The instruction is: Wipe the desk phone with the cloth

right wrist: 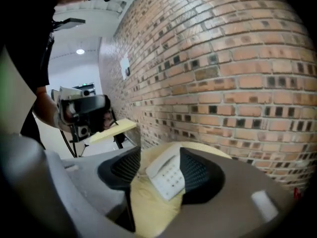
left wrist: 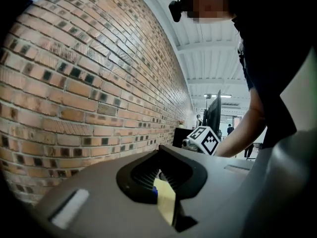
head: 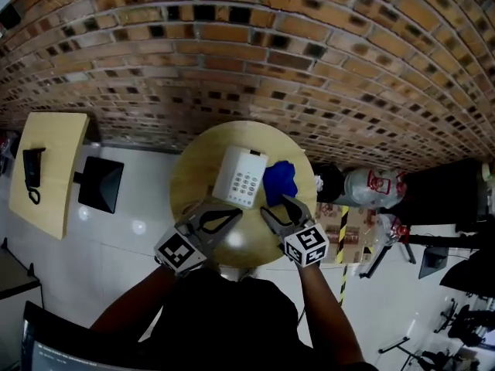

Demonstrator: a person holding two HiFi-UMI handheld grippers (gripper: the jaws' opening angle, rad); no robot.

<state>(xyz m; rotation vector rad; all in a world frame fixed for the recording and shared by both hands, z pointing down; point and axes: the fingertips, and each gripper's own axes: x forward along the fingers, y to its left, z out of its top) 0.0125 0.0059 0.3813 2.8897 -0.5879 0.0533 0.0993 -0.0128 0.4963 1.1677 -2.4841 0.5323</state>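
Head view, white desk phone (head: 241, 178) lying on round wooden table (head: 193, 168), blue cloth (head: 280, 181) touching its right edge, left gripper (head: 232, 212) closed and empty, right gripper (head: 280, 209) just before cloth, left gripper view, jaws together, right gripper view, jaws apart, phone framed beyond them, ungripped.

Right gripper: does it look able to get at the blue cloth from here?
Probably yes: the cloth lies just beyond the open right gripper, beside the desk phone, with nothing between them.
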